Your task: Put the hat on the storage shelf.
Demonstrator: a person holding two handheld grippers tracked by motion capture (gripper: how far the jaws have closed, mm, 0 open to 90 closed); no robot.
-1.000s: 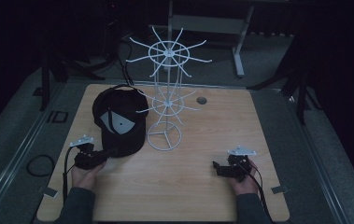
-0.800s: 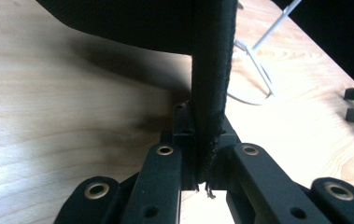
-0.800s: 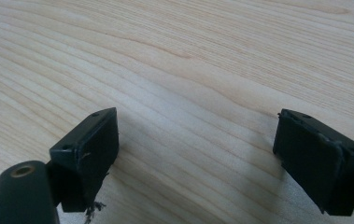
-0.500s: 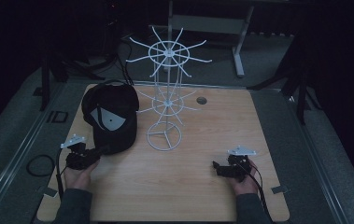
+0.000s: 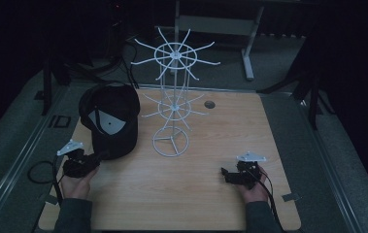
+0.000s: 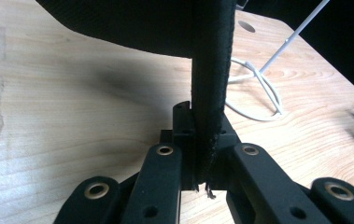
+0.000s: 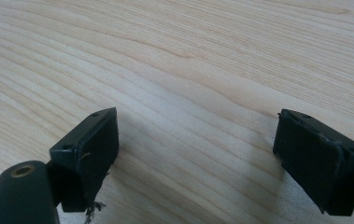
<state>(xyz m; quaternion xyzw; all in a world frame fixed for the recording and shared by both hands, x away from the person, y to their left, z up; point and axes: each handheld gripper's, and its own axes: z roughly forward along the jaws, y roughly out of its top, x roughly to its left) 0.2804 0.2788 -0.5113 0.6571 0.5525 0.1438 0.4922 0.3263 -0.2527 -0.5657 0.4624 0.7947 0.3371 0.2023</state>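
A black cap (image 5: 108, 121) with a white inside label is held up at the table's left, its opening turned upward. My left gripper (image 5: 99, 158) is shut on the cap's brim; in the left gripper view the brim edge (image 6: 208, 84) stands upright between the closed jaws of the left gripper (image 6: 202, 158). A white wire rack (image 5: 172, 104) with two tiers of spokes stands mid-table, just right of the cap. Near the front right, my right gripper (image 5: 225, 174) rests low over the wood. In its own view the right gripper (image 7: 198, 144) is open with only bare table between the jaws.
The rack's ring base (image 6: 254, 91) lies close to the right of the held brim. A round hole (image 5: 209, 104) marks the wooden table (image 5: 220, 136) behind the rack. A cable (image 5: 38, 170) loops off the left edge. Dark floor and stand legs surround the table.
My left gripper has pulled the cap leftward and toward the near edge, away from the rack's base. The right gripper has stayed put and open.
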